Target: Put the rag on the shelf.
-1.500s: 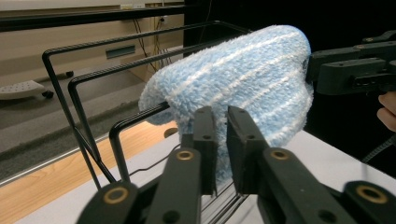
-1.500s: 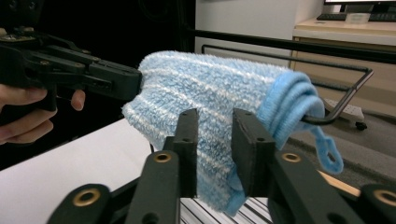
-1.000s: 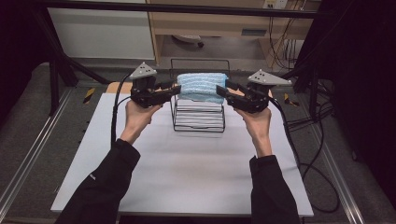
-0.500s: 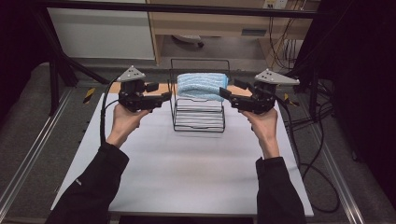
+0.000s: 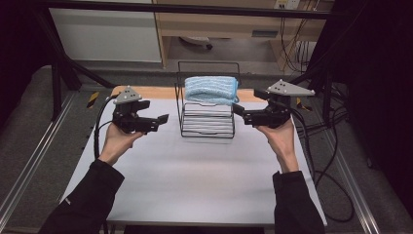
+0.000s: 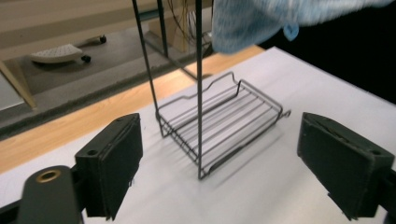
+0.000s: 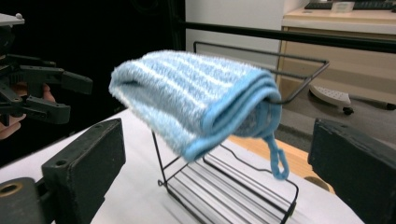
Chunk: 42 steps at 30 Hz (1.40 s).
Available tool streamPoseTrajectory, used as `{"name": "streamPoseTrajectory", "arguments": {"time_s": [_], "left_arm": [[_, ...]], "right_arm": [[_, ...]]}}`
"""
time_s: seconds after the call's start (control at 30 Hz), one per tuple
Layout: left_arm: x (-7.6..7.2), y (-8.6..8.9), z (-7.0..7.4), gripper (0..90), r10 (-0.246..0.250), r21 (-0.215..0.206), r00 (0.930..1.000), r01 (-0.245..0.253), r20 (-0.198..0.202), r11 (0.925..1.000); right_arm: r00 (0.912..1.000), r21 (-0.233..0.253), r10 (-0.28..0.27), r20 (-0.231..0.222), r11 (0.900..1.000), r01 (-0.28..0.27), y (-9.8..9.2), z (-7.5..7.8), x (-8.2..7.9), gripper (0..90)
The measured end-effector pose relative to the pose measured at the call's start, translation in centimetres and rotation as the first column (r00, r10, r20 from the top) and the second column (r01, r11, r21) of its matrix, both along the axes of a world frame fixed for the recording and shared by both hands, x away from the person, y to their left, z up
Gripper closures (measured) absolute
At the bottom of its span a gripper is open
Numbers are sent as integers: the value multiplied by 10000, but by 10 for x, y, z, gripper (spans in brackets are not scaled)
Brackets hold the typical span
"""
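A black wire rack [image 5: 207, 114] stands on the white tabletop [image 5: 195, 180], toward 12 o'clock. A folded blue towel [image 5: 211, 89] lies over its top bar. The left hand-held gripper [image 5: 158, 122] waits at 9 o'clock from the rack, jaws wide apart, holding nothing. The right hand-held gripper [image 5: 238, 111] waits at 3 o'clock, jaws wide apart too, near the towel but not touching it.
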<state>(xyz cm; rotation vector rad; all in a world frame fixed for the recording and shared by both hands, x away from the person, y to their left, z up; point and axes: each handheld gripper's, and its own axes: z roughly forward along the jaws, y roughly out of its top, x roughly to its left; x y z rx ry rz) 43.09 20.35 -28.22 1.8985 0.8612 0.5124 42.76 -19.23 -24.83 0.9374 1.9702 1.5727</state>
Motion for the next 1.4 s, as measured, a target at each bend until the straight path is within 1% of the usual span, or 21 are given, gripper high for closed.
{"name": "streamPoseTrajectory", "arguments": {"time_s": [0.07,0.17,0.33,0.43,0.5,0.6,0.67,0.77,0.93,1.0,1.1,1.17,1.23,1.33,1.4], "left_arm": [[-4,3,-6,126,35,187,10000,-34,-25,9998],[-11,8,-17,118,21,151,9999,-19,-152,9999],[-22,16,-37,116,103,517,9996,-88,-273,9986],[-27,20,-49,116,122,503,9989,-99,-458,9987],[-30,24,-56,117,134,561,9983,-102,-571,9984],[-34,29,-67,117,146,313,9974,-125,-704,9994],[-37,32,-74,118,181,230,9969,-164,-768,9996],[-41,38,-85,118,231,292,9960,-207,-861,9994],[-49,47,-106,120,158,230,9936,-133,-1122,9996],[-53,50,-115,121,135,331,9921,-94,-1250,9994],[-58,56,-126,121,105,601,9895,-18,-1438,9982],[-60,61,-132,121,112,558,9877,-25,-1559,9984],[-61,65,-136,121,151,608,9869,-54,-1607,9981],[-63,69,-142,121,-11,708,9854,133,-1701,9974],[-65,71,-145,121,-65,789,9854,202,-1701,9967]], "right_arm": [[10000,-127,10,-60,9999,-10,-2,-3,-3,29],[9998,-208,12,-187,9998,-16,-6,-9,-8,21],[9995,-322,60,-315,9995,-70,-12,-22,-17,11],[9986,-337,35,-534,9994,-53,-17,-34,-21,8],[9976,-373,111,-685,9992,-137,-21,-44,-24,7],[9957,-409,126,-917,9990,-164,-24,-58,-27,5],[9939,-482,100,-1095,9987,-153,-27,-68,-29,5],[9905,-522,154,-1369,9984,-228,-30,-84,-33,5],[9801,-688,254,-1969,9968,-397,-34,-112,-40,5],[9751,-694,260,-2204,9967,-422,-37,-123,-43,5],[9699,-767,248,-2424,9961,-446,-42,-138,-47,5],[9674,-831,232,-2521,9955,-455,-45,-147,-49,5],[9654,-884,263,-2593,9948,-508,-49,-155,-52,5],[9629,-950,245,-2688,9941,-518,-55,-164,-57,4],[9641,-1008,282,-2642,9933,-567,-59,-169,-59,4]]}}
